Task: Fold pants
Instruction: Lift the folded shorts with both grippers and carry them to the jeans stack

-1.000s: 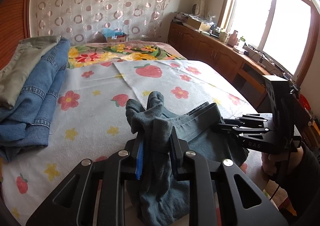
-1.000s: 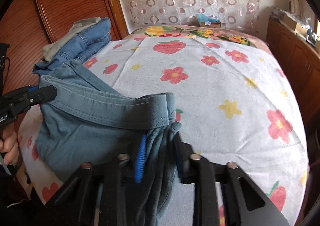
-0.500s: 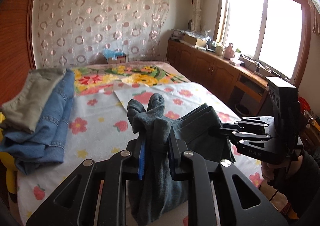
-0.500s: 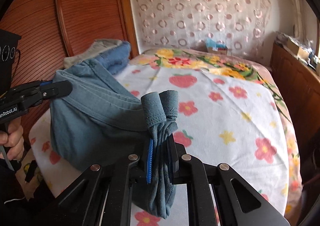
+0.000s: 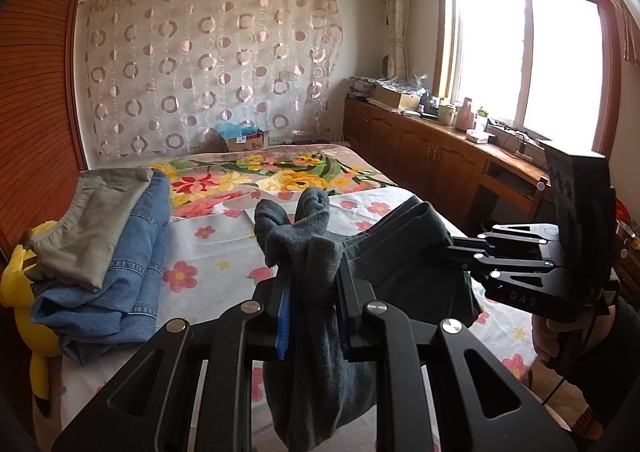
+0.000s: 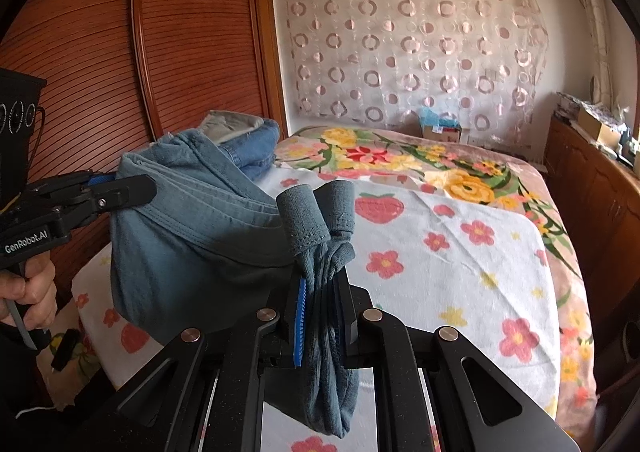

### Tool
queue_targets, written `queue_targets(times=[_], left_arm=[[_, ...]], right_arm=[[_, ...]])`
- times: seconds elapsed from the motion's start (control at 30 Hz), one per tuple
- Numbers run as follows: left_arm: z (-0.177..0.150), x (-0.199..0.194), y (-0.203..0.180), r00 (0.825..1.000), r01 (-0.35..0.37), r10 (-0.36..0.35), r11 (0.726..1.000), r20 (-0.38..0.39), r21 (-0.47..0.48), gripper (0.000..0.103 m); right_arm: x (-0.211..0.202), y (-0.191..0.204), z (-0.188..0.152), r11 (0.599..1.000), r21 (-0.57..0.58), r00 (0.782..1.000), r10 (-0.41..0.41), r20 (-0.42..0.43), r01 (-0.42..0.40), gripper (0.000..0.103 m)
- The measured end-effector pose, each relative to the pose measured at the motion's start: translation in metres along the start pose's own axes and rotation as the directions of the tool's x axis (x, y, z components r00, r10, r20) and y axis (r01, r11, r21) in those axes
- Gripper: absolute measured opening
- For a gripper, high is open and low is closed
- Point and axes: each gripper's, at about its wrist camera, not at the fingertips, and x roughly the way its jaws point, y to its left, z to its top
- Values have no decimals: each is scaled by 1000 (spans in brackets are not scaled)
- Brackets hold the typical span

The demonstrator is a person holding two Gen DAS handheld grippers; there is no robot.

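Observation:
A pair of grey-blue pants (image 5: pixel 404 276) hangs in the air above the bed, held between both grippers. My left gripper (image 5: pixel 314 284) is shut on one bunched end of the waistband. My right gripper (image 6: pixel 324 292) is shut on the other bunched end, and the pants (image 6: pixel 192 248) sag between the two. In the left wrist view the right gripper (image 5: pixel 456 248) shows at the right. In the right wrist view the left gripper (image 6: pixel 136 188) shows at the left. The lower part of the pants hangs below the jaws.
A bed (image 6: pixel 460 272) with a white flowered sheet lies below. A stack of folded jeans and grey pants (image 5: pixel 100 244) sits at its left edge by the wooden wardrobe (image 6: pixel 120 72). A yellow plush toy (image 5: pixel 24 292) sits beside the stack. Wooden cabinets (image 5: pixel 440 164) line the window side.
Both grippers have risen with the pants, lifting them well off the bed. The views now tilt up toward the far wall and window.

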Motion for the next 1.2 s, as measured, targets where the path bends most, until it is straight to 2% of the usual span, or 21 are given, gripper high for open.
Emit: queue_targets(times=[0.3, 0.63, 0.77, 0.93, 1.2], left_arm=[[-9, 12, 22, 999, -38, 38, 999, -29, -34, 20], [-13, 34, 46, 995, -73, 69, 995, -69, -70, 20], [-10, 43, 57, 995, -74, 68, 994, -76, -81, 20], [5, 39, 70, 998, -53, 49, 994, -46, -100, 20], [43, 15, 99, 992, -116, 120, 990, 38, -86, 20]], right_arm=[[23, 7, 4, 999, -35, 1000, 28, 4, -28, 11], [60, -9, 21, 996, -53, 997, 63, -36, -65, 11], [70, -16, 31, 997, -46, 998, 63, -24, -64, 11], [87, -16, 50, 995, -54, 997, 78, -10, -79, 11], [101, 1, 99, 985, -143, 993, 104, 60, -94, 11]])
